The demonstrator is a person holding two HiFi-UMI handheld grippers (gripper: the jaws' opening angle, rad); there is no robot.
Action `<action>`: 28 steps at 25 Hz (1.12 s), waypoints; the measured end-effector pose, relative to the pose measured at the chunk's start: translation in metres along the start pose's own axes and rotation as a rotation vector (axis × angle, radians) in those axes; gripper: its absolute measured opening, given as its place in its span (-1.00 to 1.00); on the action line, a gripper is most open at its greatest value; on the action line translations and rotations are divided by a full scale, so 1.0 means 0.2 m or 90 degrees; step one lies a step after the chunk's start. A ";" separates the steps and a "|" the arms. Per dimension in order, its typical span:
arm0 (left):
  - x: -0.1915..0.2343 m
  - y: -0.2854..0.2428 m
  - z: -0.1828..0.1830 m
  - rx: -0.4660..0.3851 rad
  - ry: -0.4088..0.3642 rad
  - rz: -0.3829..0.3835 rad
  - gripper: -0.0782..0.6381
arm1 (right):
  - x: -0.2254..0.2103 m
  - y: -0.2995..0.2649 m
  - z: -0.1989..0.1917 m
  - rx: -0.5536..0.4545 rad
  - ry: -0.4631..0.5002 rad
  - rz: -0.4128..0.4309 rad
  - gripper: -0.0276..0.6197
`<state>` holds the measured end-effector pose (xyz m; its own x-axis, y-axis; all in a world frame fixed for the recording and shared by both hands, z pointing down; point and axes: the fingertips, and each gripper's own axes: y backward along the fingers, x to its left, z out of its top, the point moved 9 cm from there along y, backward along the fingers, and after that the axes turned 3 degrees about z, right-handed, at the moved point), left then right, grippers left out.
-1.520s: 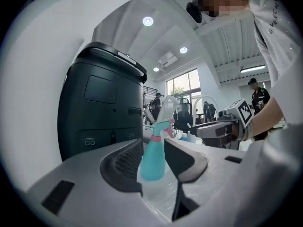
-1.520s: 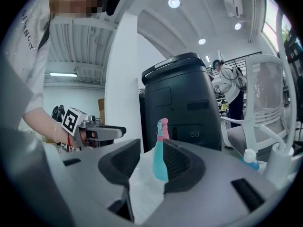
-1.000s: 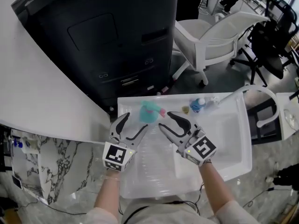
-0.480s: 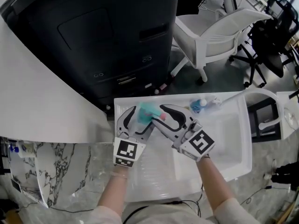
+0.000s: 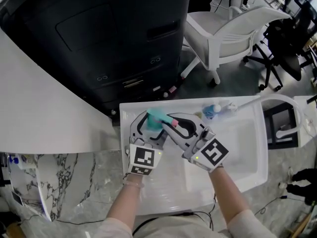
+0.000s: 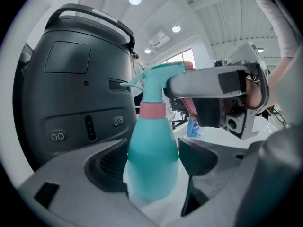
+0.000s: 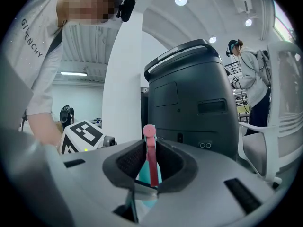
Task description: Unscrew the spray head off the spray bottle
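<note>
Left gripper [image 5: 150,126]: fingers wide apart, they have just been opening. The teal spray bottle [image 6: 152,150] stands upright between them with a gap showing at the right pad – no squeeze. A second ago this gripper hung short of the bottle; it has since slid forward around the body.

Right gripper [image 5: 172,123]: jaws have just been closing and are now pinched on the spray head [image 5: 157,115], pads clamped on its pink trigger [image 7: 151,156]. Earlier they stood open beside the head.

The bottle sits in the near-left part of the white tray [image 5: 239,148]. A small blue bottle [image 5: 210,111] lies at the tray's far edge, unmoved. Beyond – black machine [image 5: 114,43] and white chair [image 5: 228,29].
</note>
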<state>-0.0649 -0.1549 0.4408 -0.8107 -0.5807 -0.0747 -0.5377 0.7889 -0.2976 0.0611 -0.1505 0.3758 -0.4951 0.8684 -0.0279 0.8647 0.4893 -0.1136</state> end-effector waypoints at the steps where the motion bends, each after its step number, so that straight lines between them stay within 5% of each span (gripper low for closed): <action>1: 0.01 0.00 0.00 -0.002 -0.006 -0.007 0.15 | 0.00 0.00 0.00 0.001 -0.002 0.002 -0.71; 16: 0.14 0.02 0.00 -0.012 -0.064 -0.208 0.10 | -0.02 -0.01 0.02 0.015 -0.004 0.094 -0.69; 23: 0.17 0.05 0.02 0.010 -0.123 -0.320 0.09 | -0.04 0.00 0.04 0.047 0.004 0.186 -0.72; 28: 0.16 0.05 0.01 0.004 -0.097 -0.299 0.08 | -0.05 0.02 0.04 0.026 -0.003 0.131 -0.59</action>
<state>-0.0959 -0.1666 0.4343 -0.4371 -0.8967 -0.0698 -0.8352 0.4334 -0.3386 0.0684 -0.1573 0.3668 -0.3090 0.9492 -0.0597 0.9435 0.2980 -0.1449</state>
